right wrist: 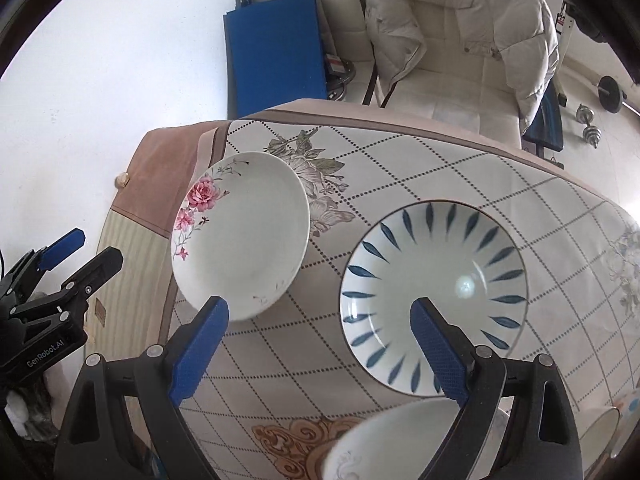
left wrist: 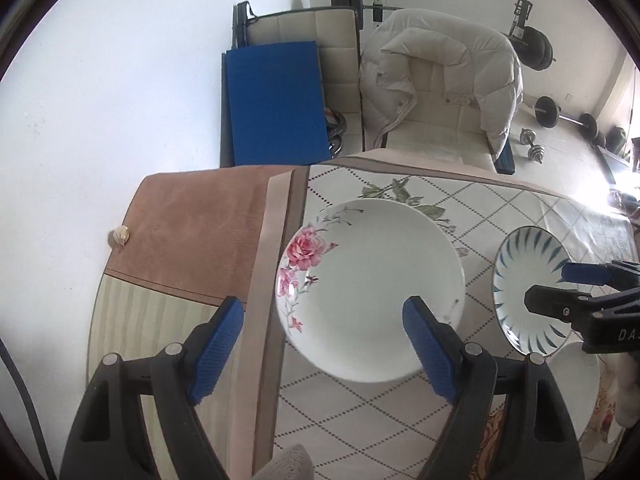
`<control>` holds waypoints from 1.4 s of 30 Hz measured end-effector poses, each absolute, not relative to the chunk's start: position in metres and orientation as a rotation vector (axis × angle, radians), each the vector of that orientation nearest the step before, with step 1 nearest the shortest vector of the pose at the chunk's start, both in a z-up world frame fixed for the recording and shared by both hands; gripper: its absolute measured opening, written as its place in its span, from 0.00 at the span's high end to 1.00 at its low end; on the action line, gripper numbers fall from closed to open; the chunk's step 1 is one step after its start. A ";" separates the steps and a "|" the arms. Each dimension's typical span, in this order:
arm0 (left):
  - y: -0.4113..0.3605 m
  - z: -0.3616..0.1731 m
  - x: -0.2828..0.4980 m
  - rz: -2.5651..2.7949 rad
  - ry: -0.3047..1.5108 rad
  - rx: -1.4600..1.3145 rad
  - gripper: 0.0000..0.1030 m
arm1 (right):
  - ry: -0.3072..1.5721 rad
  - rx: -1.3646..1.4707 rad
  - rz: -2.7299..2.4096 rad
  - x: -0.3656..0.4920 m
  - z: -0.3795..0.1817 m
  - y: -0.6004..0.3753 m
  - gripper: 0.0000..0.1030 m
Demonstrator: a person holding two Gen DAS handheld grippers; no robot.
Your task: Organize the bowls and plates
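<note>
A white plate with pink roses (left wrist: 370, 290) lies on the patterned tablecloth; it also shows in the right wrist view (right wrist: 242, 230). A white bowl with blue leaf strokes (right wrist: 434, 296) sits to its right, also in the left wrist view (left wrist: 520, 280). A smaller white bowl (right wrist: 384, 440) lies nearest, and shows in the left wrist view (left wrist: 574, 380). My left gripper (left wrist: 322, 332) is open above the rose plate's left near edge. My right gripper (right wrist: 320, 332) is open above the cloth between plate and blue bowl. Both are empty.
The tablecloth (right wrist: 400, 160) covers a table whose left part has a brown cover (left wrist: 192, 220). Behind stand a cream chair with a white jacket (left wrist: 440, 80), a blue mat (left wrist: 276, 104) and dumbbells (left wrist: 560, 116). Another dish edge (right wrist: 608, 420) is at the right.
</note>
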State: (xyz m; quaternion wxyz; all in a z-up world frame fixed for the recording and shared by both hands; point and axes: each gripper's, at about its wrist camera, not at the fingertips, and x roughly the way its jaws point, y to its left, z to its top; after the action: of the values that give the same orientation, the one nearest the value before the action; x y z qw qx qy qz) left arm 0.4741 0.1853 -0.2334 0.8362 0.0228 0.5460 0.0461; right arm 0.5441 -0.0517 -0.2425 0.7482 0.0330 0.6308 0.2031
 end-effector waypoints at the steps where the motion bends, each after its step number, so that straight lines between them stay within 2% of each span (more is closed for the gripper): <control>1: 0.198 -0.244 0.483 0.100 1.184 0.026 0.21 | 1.411 0.087 0.457 0.556 -0.253 -0.041 0.09; 5: 0.238 -0.287 0.512 0.086 1.313 -0.077 0.23 | 1.527 0.141 0.444 0.597 -0.296 -0.016 0.10; 12: 0.262 -0.350 0.535 0.017 1.496 -0.255 0.46 | 1.645 0.218 0.460 0.640 -0.345 0.001 0.10; 17: 0.257 -0.365 0.535 -0.023 1.541 -0.289 0.59 | 1.714 0.223 0.496 0.648 -0.367 0.013 0.19; 18: 0.256 -0.367 0.535 -0.026 1.550 -0.297 0.66 | 1.728 0.221 0.500 0.648 -0.371 0.015 0.22; 21: 0.254 -0.365 0.535 -0.023 1.541 -0.300 0.69 | 1.768 0.252 0.519 0.649 -0.383 0.021 0.37; 23: 0.255 -0.364 0.533 -0.017 1.535 -0.313 0.72 | 1.767 0.244 0.525 0.649 -0.384 0.024 0.44; 24: 0.256 -0.363 0.532 -0.019 1.530 -0.325 0.74 | 1.773 0.246 0.534 0.649 -0.385 0.026 0.55; 25: 0.258 -0.362 0.531 -0.016 1.527 -0.335 0.75 | 1.783 0.236 0.525 0.648 -0.386 0.027 0.62; 27: 0.261 -0.360 0.530 -0.007 1.519 -0.343 0.78 | 1.776 0.189 0.501 0.647 -0.386 0.030 0.69; 28: 0.262 -0.360 0.529 -0.004 1.516 -0.345 0.79 | 1.771 0.167 0.492 0.644 -0.386 0.033 0.80; 42: 0.263 -0.347 0.521 0.011 1.493 -0.312 0.83 | 1.760 0.171 0.489 0.622 -0.382 0.026 0.84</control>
State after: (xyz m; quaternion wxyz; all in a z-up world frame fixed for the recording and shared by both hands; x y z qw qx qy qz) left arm 0.5211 0.2625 -0.3470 0.7230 -0.1413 0.6763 0.0051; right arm 0.6221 0.0255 -0.3821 0.6079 0.0739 0.7617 0.2117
